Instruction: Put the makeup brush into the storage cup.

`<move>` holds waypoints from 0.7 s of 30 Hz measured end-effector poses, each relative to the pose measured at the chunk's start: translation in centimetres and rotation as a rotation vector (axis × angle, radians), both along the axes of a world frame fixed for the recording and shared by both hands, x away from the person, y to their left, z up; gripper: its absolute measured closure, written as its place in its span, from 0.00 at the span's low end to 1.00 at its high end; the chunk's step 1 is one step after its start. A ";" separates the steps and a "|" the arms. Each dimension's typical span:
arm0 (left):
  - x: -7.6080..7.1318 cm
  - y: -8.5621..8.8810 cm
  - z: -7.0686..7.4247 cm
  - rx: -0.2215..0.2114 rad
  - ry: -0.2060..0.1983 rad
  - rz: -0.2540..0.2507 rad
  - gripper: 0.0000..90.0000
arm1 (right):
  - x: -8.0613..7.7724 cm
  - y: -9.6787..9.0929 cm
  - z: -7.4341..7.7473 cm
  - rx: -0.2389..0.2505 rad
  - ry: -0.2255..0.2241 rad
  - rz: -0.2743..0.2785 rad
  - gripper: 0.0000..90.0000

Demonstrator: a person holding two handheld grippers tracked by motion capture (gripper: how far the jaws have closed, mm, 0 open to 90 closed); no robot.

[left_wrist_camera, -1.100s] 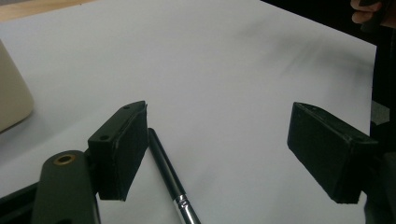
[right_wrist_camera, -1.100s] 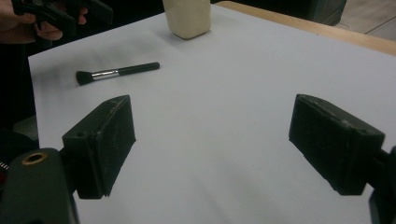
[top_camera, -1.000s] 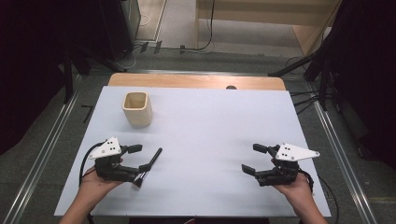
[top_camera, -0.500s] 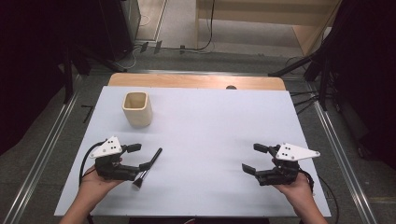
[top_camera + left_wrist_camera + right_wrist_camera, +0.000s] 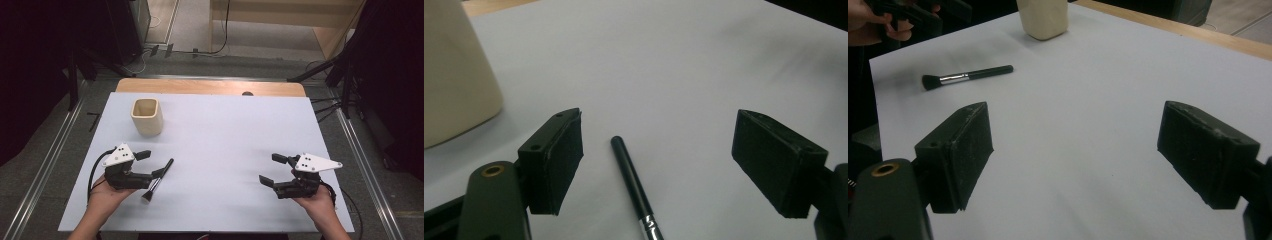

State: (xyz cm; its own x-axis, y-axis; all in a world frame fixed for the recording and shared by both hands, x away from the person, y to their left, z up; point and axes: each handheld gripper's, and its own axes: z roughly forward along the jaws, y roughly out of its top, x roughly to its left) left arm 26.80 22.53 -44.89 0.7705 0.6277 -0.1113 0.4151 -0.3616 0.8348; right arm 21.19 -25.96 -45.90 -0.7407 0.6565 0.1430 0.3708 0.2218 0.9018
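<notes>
High view: brush (image 5: 158,179) flat on the white worktop (image 5: 225,140), just ahead of the left gripper (image 5: 150,164), jaws spread wide and holding nothing; long axis slanted, bristles near the hand, handle tip away toward the cup (image 5: 147,116); right gripper (image 5: 272,169) well apart, likewise wide and empty.

Left gripper view: handle (image 5: 631,181) between the open jaws, nearer the left one, running on from them, not gripped.

Right gripper view: brush (image 5: 965,76) far ahead-left of the jaws, lying crosswise, bristles leftward.
</notes>
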 end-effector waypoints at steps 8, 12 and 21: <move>0.5 -0.4 -0.1 -0.009 0.006 0.095 0.24 | 0.0 0.0 0.0 -0.005 -0.003 -0.008 0.17; 0.5 -0.8 0.1 -0.006 -0.028 0.125 0.24 | 0.0 -0.1 0.0 -0.007 -0.005 -0.012 0.17; 1.0 -1.2 -0.3 0.000 -0.004 0.137 0.24 | 0.0 -0.1 0.0 -0.008 -0.005 -0.017 0.17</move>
State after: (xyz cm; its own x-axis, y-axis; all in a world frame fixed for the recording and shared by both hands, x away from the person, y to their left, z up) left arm 27.82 21.32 -45.21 0.6782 0.7269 -0.1082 0.4568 -0.3017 0.8369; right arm 21.22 -26.07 -45.90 -0.7302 0.6699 0.1345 0.3704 0.2226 0.9018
